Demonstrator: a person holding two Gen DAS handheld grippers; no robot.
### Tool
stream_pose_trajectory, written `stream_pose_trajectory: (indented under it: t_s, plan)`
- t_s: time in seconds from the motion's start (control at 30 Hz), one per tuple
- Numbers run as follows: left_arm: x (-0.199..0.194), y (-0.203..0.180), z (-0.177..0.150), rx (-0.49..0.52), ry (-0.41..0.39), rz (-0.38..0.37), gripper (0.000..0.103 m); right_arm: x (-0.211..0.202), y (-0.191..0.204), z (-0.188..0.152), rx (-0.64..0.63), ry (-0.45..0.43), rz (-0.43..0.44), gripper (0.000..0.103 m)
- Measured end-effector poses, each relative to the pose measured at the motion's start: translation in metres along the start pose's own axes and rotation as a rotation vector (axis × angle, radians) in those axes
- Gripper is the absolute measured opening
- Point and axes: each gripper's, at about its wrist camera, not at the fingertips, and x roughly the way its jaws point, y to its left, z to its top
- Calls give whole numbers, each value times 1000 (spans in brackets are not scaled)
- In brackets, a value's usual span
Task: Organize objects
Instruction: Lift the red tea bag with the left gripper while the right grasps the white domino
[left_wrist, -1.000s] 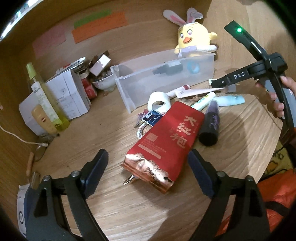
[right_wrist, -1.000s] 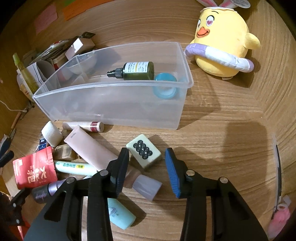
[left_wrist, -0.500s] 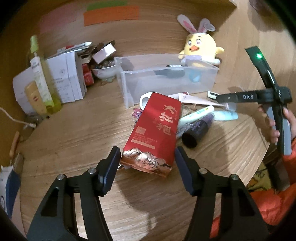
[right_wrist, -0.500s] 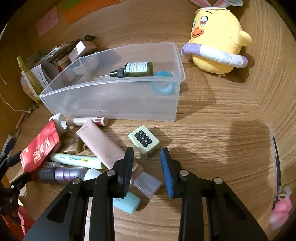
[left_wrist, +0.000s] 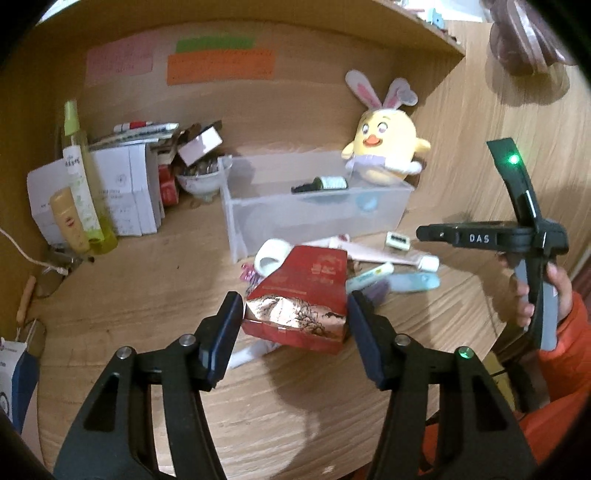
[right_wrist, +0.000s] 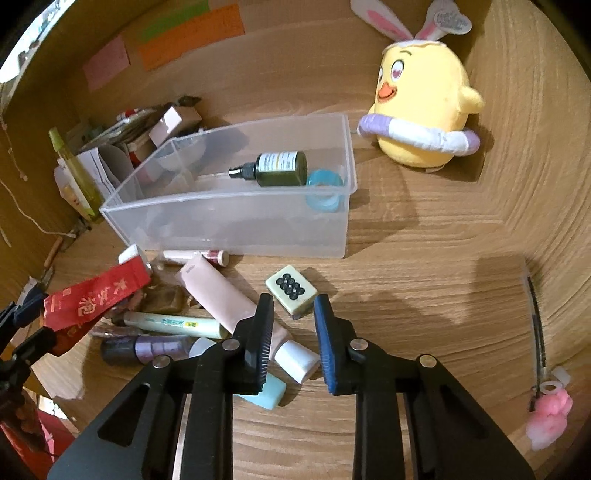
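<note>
At the far left edge of the wooden desk (left_wrist: 110, 295) stand white boxes (left_wrist: 122, 192), with a tall green spray bottle (left_wrist: 83, 177) in front of them and a small bowl (left_wrist: 201, 181) just to their right. The left gripper (left_wrist: 295, 314) has just been closing, and its two fingers now clamp the bottom end of the red tea packet (left_wrist: 303, 295), which is lifted and tilted above the clutter. Behind it, toward the back wall, sits the clear plastic bin (right_wrist: 236, 221), holding a dark green dropper bottle (right_wrist: 277, 168) lying on its side and a blue ring-shaped thing (right_wrist: 325, 188) at its right end. In front of the bin lie a pink tube (right_wrist: 225, 295), a pale green tube (right_wrist: 173, 323), a purple bottle (right_wrist: 147, 349), a light blue tube (right_wrist: 264, 395) and a mahjong tile (right_wrist: 291, 290) on the desk. The right gripper (right_wrist: 293, 332) has just been closing; its jaws stand narrowly apart with nothing between them, hanging above the desk just in front of the tile, over the pink tube's white cap. A yellow chick plush (right_wrist: 421, 110) with rabbit ears sits by the bin's right end. A small pink toy (right_wrist: 550, 417) lies at the desk's right edge
</note>
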Motion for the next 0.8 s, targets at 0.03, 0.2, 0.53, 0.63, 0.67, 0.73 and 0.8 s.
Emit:
stream_pose_trajectory:
  t_s: [0.03,0.2,0.53,0.63,0.67,0.73,0.8]
  plan:
    - [-1,-1,2,1,-8,0,58,-2,0,0,-2,-8,1,20]
    - [-7,-4,16,-12,-46,-5,58,-9,2,3,-8,-30,7,16]
    - [-16,3,49,-52,-133,-8,58,5,8,8,-77,6,-15,29]
    - [-12,7,59,-65,-145,0,58,16,10,11,-101,13,-23,39]
    - [-11,7,61,-65,-147,6,58,20,11,13,-108,22,-20,39]
    - [-6,9,67,-70,-148,13,58,31,11,15,-115,43,-29,39]
    - [1,11,72,-74,-143,17,58,41,11,17,-124,66,-34,39]
